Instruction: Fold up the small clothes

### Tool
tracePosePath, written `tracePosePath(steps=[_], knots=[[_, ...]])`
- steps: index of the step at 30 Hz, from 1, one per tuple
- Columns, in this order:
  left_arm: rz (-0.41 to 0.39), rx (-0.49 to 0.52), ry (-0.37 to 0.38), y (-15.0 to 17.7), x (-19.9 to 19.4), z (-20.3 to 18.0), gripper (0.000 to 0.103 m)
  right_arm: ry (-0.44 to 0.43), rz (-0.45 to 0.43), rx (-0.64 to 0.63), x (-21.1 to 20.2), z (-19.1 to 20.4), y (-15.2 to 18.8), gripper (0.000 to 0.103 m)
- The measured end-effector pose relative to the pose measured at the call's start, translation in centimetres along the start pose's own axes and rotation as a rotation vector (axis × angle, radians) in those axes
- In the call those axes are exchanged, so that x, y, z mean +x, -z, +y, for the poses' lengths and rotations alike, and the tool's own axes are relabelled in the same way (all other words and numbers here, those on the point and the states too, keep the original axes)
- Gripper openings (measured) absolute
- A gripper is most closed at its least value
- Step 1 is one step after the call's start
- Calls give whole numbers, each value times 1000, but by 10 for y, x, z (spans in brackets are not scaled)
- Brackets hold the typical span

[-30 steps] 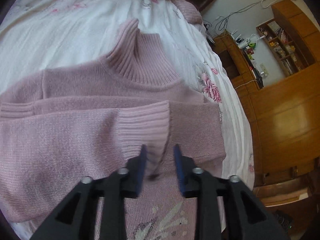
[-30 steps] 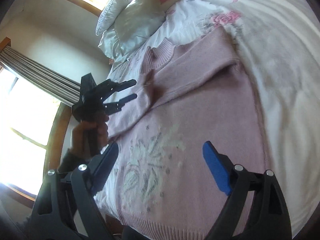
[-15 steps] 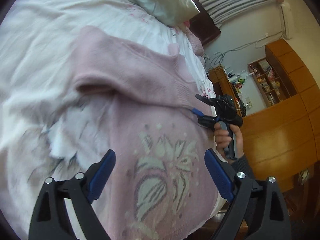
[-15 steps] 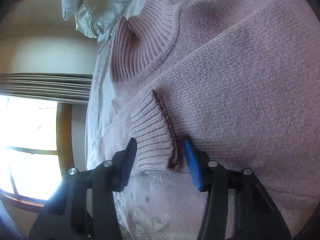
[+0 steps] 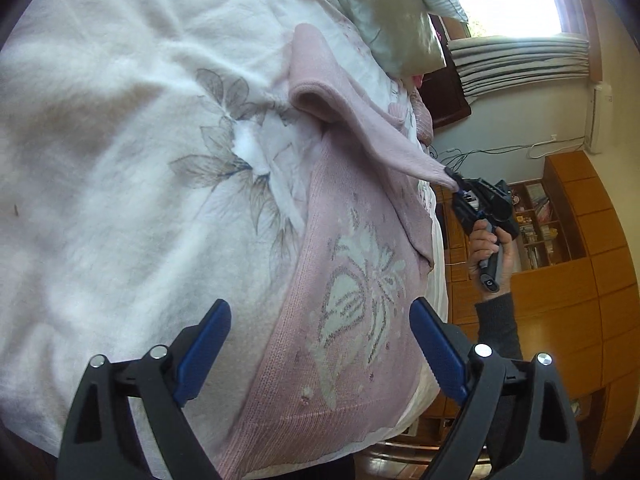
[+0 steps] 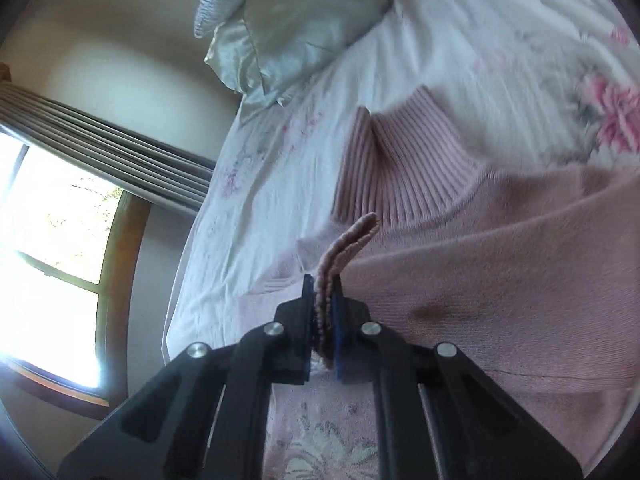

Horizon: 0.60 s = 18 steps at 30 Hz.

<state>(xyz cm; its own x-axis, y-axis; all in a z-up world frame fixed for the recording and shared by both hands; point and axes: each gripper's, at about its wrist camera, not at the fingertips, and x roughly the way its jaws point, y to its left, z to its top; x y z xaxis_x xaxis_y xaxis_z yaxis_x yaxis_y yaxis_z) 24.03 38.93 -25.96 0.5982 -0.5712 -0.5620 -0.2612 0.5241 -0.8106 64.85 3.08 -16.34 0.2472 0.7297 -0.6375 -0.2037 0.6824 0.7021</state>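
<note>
- The pink sweater (image 5: 360, 280) lay flat on the bed (image 5: 120, 160), right at the edge, with its white flower pattern facing up.
- The right gripper (image 6: 324, 316) had its fingers squeezed together on the ribbed cuff (image 6: 348, 240) of one sleeve, the cuff poking up out from between them.
- From the left camera you could see that sleeve (image 5: 384, 136) pulled up off the sweater's body and stretched out toward the right gripper (image 5: 460, 186), with a hand (image 5: 490, 252) in a dark sleeve gripping the handle.
- The left gripper (image 5: 320, 344) hung over the bottom hem of the sweater, fingers wide apart and not touching anything.
- The ribbed turtleneck collar (image 6: 400, 172) sat just past the pinched cuff, lying on the flowered sheet.
- A shiny pale pillow (image 6: 288, 28) was up at the head of the bed, near the window with its grey curtain (image 6: 100, 152).
- Wooden shelves (image 5: 536, 220) stood behind the hand.
</note>
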Motion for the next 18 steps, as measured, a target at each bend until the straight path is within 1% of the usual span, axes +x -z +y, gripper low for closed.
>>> tracePosePath(steps=[4,8,11,13,18], knots=[[-5,17,6,6,1,-10,91,60,-87,-62,-52,13,-14,6],[8,46,11,12,3,-20,91,113,-142,-53,-92,-5,-24,6],[9,49,18,16,2,-25,91,149,-154,-22,-103,-29,-23,6],[14,50,16,18,3,-26,91,171,-153,3,-103,-49,-19,6],[27,57,9,21,6,-31,91,193,-139,75,-97,-98,-8,6]])
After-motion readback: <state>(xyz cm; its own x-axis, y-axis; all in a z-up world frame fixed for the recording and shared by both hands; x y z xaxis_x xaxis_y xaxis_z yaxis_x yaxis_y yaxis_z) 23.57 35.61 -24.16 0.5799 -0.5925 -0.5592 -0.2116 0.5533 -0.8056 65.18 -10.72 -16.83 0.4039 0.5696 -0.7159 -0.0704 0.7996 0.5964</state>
